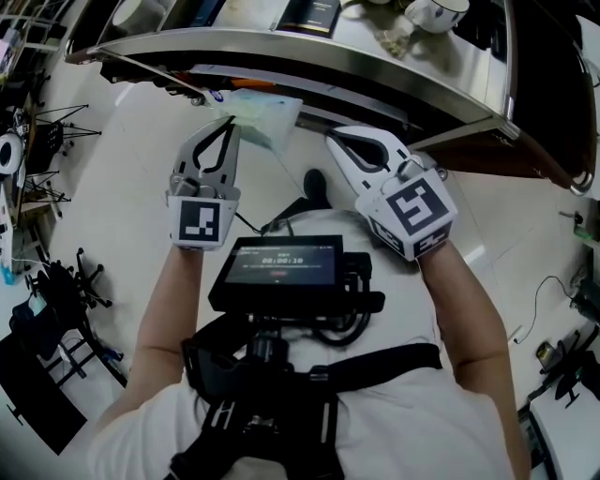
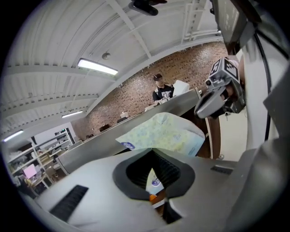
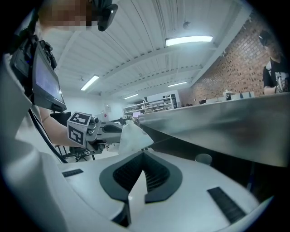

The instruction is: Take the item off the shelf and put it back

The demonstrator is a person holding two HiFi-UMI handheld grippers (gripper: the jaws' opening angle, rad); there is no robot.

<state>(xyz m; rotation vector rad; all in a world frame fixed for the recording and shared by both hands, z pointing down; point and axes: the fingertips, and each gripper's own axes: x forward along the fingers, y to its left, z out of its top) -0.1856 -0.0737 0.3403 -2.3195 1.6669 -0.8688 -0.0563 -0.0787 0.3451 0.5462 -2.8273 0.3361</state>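
Note:
A pale green and blue soft packet (image 1: 264, 116) hangs just below the front edge of the steel shelf (image 1: 281, 45). My left gripper (image 1: 228, 124) is shut on the packet's near edge. In the left gripper view the packet (image 2: 163, 132) fans out above the pinched jaws of my left gripper (image 2: 153, 152), with the shelf edge (image 2: 108, 140) behind it. My right gripper (image 1: 334, 141) floats to the right of the packet, shut and empty, not touching it. The right gripper view shows my right gripper (image 3: 144, 152) with its jaws together, and the packet (image 3: 132, 136) off to the left.
On the shelf top stand a black box (image 1: 314, 14) and a white bowl (image 1: 436, 11). A lower shelf level (image 1: 487, 141) runs under it at the right. A chest-mounted screen (image 1: 286, 265) sits below my grippers. Tripods and stands (image 1: 56, 281) crowd the floor at left.

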